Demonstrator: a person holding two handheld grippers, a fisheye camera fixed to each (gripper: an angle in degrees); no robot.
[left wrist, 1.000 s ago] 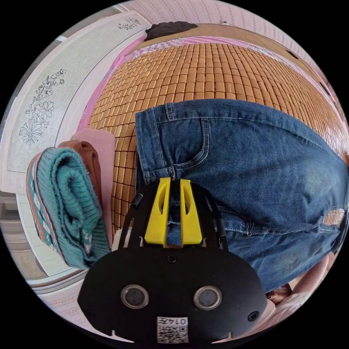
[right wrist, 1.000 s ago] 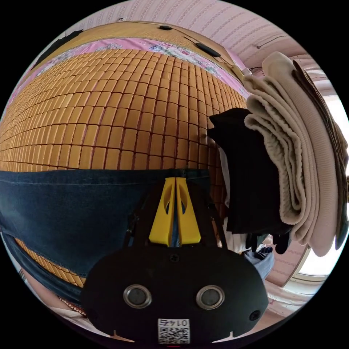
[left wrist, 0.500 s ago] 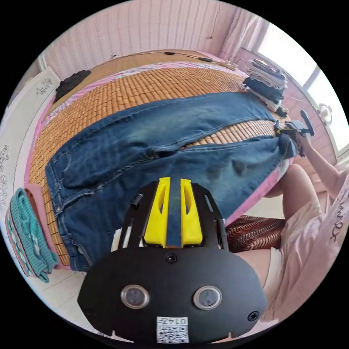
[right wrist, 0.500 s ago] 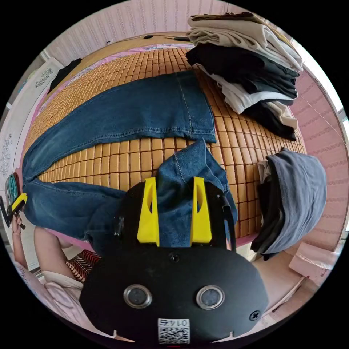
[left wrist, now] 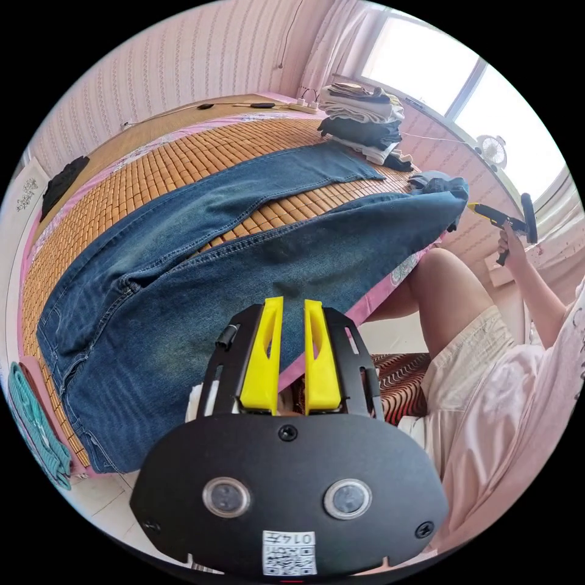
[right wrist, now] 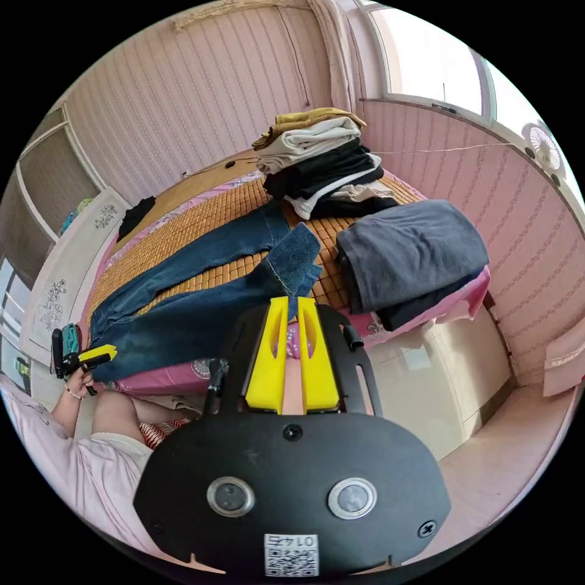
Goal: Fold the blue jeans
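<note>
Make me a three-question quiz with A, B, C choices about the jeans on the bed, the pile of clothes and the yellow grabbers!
1. Where do the blue jeans lie?
A. spread on the woven bed mat
B. on the floor
C. on top of the clothes stack

2. What colour is the folded cloth beside the nearer jeans leg?
A. red
B. dark grey
C. yellow

3. What is the left gripper holding?
A. the jeans
B. a sock
C. nothing

Answers: 1 A, both legs lie stretched over the mat. 2 B, the right gripper view shows it grey at the bed's edge. 3 C, only an empty gap shows between its jaws.
</note>
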